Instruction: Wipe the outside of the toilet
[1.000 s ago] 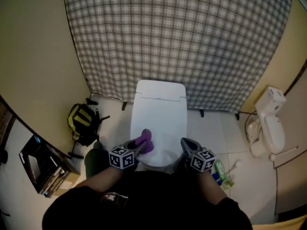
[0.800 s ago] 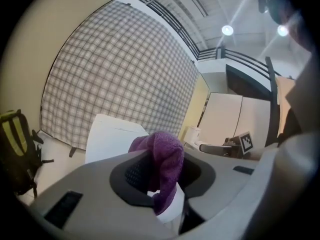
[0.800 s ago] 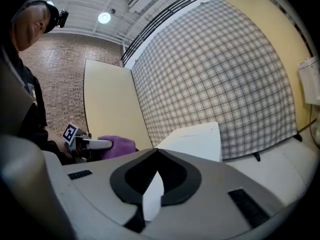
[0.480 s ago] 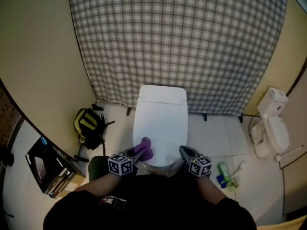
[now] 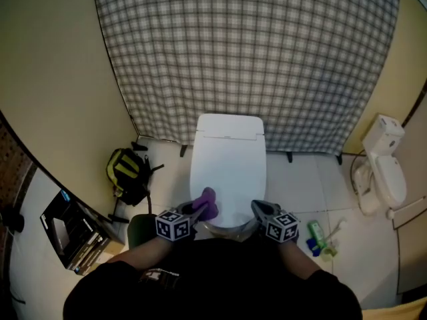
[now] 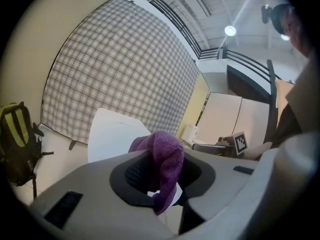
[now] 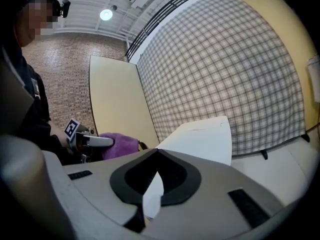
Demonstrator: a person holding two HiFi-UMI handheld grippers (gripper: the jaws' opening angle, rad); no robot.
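A white toilet (image 5: 227,165) with its lid down stands against a checked curtain (image 5: 247,59). My left gripper (image 5: 200,209) is shut on a purple cloth (image 5: 206,203) and hovers over the front left of the lid; the cloth (image 6: 165,159) hangs bunched between the jaws in the left gripper view. My right gripper (image 5: 257,211) sits at the front right of the toilet (image 7: 200,136), its jaws together with nothing between them. From the right gripper view the cloth (image 7: 120,145) shows at the left.
A yellow and black backpack (image 5: 128,172) lies on the floor left of the toilet. Green and blue bottles (image 5: 316,237) lie on the tiles at the right. A second white toilet (image 5: 383,172) stands at the far right. A black rack (image 5: 67,229) is at the lower left.
The view has shifted slightly and both grippers have stayed at the toilet's front edge, the left one still holding the cloth.
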